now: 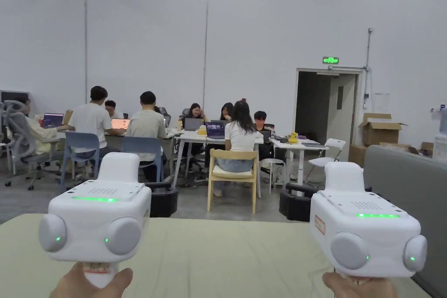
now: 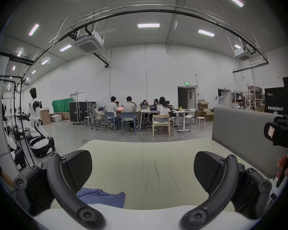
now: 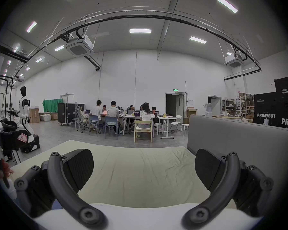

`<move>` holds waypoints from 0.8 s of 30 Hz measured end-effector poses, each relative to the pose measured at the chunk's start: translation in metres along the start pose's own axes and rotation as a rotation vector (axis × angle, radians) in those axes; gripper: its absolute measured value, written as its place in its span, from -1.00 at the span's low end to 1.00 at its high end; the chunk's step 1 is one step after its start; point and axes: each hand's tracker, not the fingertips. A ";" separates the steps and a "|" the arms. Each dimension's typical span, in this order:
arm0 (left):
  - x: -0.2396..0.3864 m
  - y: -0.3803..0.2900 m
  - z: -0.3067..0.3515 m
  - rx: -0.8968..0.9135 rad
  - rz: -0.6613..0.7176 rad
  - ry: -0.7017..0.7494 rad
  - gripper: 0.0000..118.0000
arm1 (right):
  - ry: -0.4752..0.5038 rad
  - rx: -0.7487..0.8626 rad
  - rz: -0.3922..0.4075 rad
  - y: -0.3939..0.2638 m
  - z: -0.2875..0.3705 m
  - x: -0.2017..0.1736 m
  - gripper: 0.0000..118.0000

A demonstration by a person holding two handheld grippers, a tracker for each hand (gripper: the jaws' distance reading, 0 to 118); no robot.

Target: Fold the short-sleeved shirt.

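So at this point nothing had been folded yet, both tools were just held up level over the table (image 1: 209,259), which had a pale yellowish cloth spread over it. The left gripper (image 2: 142,172) had its jaws spread wide with nothing between them, and the right gripper (image 3: 144,170) was the same, wide apart and empty. The short-sleeved shirt (image 2: 101,198) was a blue thing lying on the cloth at the near edge, low down toward the left jaw in the left gripper view, kinda rumpled and not spread out. I couldn't tell which part was collar or hem from what showed.

My guess on handling: thin, light, floppy knit, so it'd sag and bunch the second you lift it, and a single layer could slip out of a shallow pinch. I'd take it at the shoulder seams or the hem corners, one per gripper, and drag it flat first. A grey padded partition (image 1: 410,181) stood along the right side of the table, people sat at desks (image 1: 244,139) well behind
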 end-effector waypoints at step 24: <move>0.000 -0.001 -0.007 0.015 -0.002 0.009 1.00 | -0.008 -0.013 0.021 -0.002 -0.007 0.008 1.00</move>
